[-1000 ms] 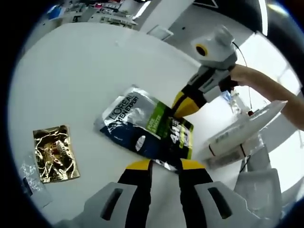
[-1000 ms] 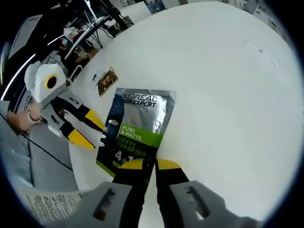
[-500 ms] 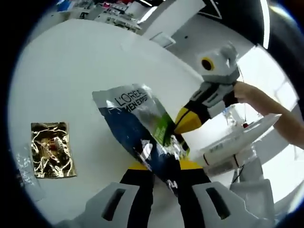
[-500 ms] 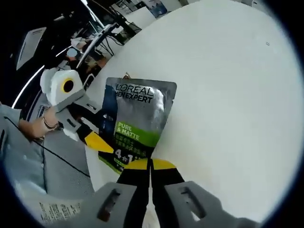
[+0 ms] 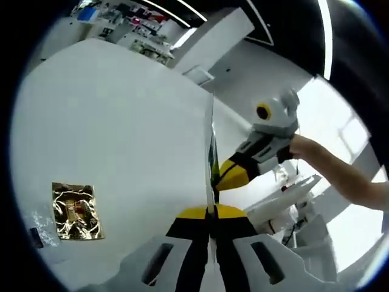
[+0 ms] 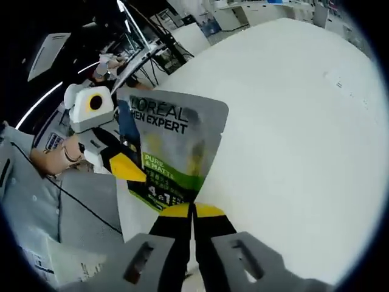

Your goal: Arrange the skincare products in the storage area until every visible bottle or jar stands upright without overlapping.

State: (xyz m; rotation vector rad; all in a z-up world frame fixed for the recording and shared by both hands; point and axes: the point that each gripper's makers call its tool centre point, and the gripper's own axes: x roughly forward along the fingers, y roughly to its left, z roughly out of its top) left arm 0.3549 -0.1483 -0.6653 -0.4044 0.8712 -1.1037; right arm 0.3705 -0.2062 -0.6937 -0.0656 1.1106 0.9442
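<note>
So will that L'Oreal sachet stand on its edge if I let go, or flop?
Likely flop: the sachet is flat and thin, edge-on in the left gripper view. Probably light, held only by its edges between the right gripper and left gripper. Its glossy foil may slip.

Silver-and-green sachet (image 6: 172,153) held upright above the table.

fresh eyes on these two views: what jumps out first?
The silver-and-green L'Oreal Men Expert pouch, held up off the white table with both tools clamped on it: the right tool at its lower edge, the left tool on its side. In the left gripper view the pouch appears edge-on as a thin vertical sliver. Next, a gold foil sachet lying flat on the table, lower left in that view.
</note>
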